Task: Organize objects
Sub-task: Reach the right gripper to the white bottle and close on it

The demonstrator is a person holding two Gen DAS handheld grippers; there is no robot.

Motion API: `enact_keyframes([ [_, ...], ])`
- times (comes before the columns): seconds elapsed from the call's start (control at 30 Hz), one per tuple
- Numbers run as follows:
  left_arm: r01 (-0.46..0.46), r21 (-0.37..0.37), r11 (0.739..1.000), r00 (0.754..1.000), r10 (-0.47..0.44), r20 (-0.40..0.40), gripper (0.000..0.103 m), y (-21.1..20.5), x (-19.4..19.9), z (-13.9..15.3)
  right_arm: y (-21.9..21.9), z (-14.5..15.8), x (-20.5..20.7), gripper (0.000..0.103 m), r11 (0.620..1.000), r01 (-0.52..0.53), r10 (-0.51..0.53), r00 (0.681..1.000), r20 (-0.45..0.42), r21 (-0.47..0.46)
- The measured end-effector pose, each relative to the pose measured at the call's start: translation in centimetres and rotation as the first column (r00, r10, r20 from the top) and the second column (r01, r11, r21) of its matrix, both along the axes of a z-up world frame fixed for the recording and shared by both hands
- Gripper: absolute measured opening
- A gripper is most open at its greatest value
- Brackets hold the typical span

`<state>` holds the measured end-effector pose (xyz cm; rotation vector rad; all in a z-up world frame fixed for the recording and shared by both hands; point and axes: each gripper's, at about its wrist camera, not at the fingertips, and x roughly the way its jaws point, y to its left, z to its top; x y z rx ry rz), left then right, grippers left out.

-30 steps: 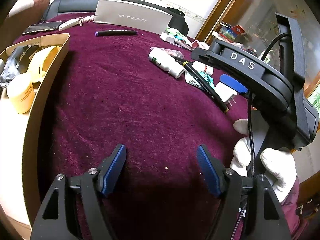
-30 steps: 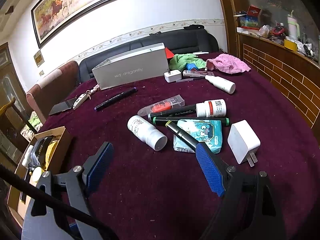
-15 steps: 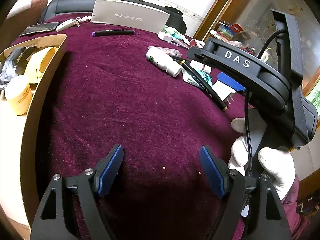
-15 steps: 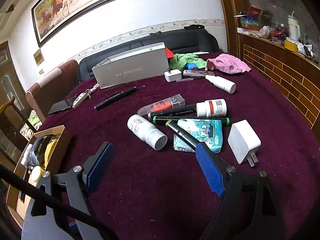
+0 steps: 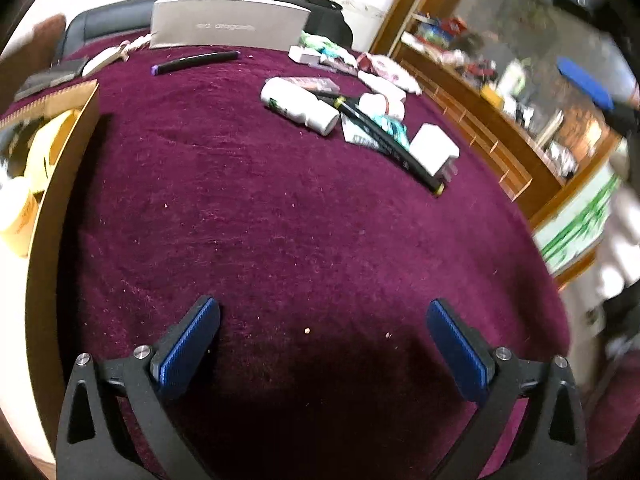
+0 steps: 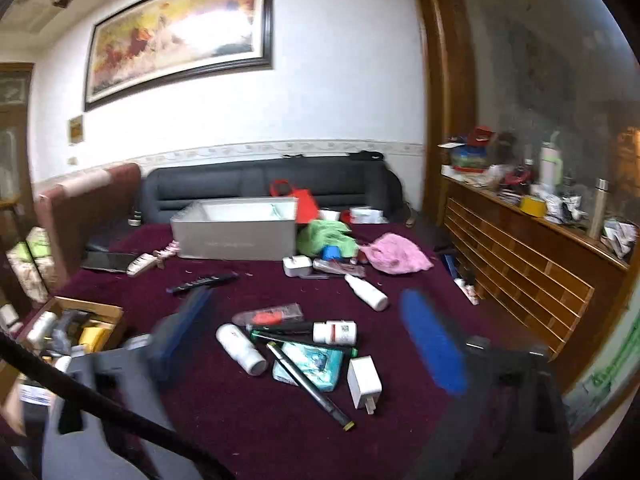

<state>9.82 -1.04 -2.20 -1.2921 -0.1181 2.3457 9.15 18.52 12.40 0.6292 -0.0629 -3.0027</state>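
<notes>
A home living room: a black sofa (image 6: 272,184) stands behind the burgundy-clothed surface (image 6: 240,420), a framed painting (image 6: 180,28) hangs above the sofa, and a cluttered wooden sideboard (image 6: 528,256) stands to its right.

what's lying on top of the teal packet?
A black marker lies diagonally across the teal packet, covering a strip of its front. A second, green-tipped marker runs along its far edge. The packet's underside and anything beneath it are hidden.
</notes>
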Motion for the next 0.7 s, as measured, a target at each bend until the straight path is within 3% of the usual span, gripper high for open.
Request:
enact_keyframes([
  [0.13, 0.015, -0.018, 1.000, 1.000, -0.015, -0.004, 0.101, 0.1, 0.3, 0.0, 0.5, -2.8, -5.5, 0.098, 0.981, -0.095, 0.137, 0.957, 0.256, -0.170],
  [0.23, 0.032, 0.013, 0.999, 0.999, -0.032, 0.006, 0.101, -0.5, 0.4, 0.0, -1.1, -6.2, -9.7, 0.085, 0.963, -0.120, 0.209, 0.896, 0.391, -0.240],
  [0.3, 0.037, 0.034, 0.999, 0.999, -0.037, 0.008, 0.101, -0.8, 0.5, 0.1, -2.8, -8.2, -12.1, 0.066, 0.952, -0.138, 0.257, 0.845, 0.469, -0.273],
  [0.37, 0.032, 0.055, 0.998, 0.999, -0.033, 0.009, 0.101, -1.0, 0.4, 0.1, -4.7, -9.9, -13.8, 0.063, 0.957, -0.149, 0.261, 0.818, 0.512, -0.249],
  [0.47, 0.023, 0.078, 0.997, 1.000, -0.024, 0.009, 0.101, -1.3, 0.4, 0.1, -7.1, -10.8, -15.9, 0.059, 0.975, -0.182, 0.222, 0.813, 0.538, -0.128],
  [0.57, 0.020, 0.090, 0.996, 1.000, -0.021, 0.008, 0.101, -1.4, 0.3, 0.1, -8.6, -11.4, -17.5, 0.058, 0.973, -0.215, 0.222, 0.797, 0.561, -0.081],
  [0.7, 0.017, 0.102, 0.995, 1.000, -0.018, 0.009, 0.101, -1.5, 0.4, 0.2, -10.0, -12.9, -18.5, 0.046, 0.970, -0.244, 0.196, 0.771, 0.606, -0.004],
])
